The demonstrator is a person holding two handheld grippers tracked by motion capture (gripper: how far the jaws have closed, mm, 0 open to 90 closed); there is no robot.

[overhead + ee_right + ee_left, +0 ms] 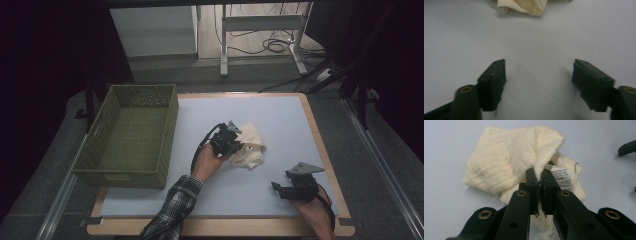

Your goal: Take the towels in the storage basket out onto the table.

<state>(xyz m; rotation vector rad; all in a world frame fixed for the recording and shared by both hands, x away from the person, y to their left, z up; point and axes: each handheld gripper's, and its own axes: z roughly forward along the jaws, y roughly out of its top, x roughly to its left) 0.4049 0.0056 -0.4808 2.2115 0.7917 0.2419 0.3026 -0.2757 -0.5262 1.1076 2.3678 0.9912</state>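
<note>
Left gripper (539, 178) pinches cloth (506, 162) mid-table
Its jaws are clamped on a raised fold beside the cloth's white tag (561, 178); the right gripper (539, 72) sits near the table's (280, 107) front right with jaws wide, holding nothing; basket (102, 172) at left

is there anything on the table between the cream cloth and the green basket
Nothing visible. The left tool is shut on the cream cloth, and bare table surface lies between it and the green basket to its left.
</note>
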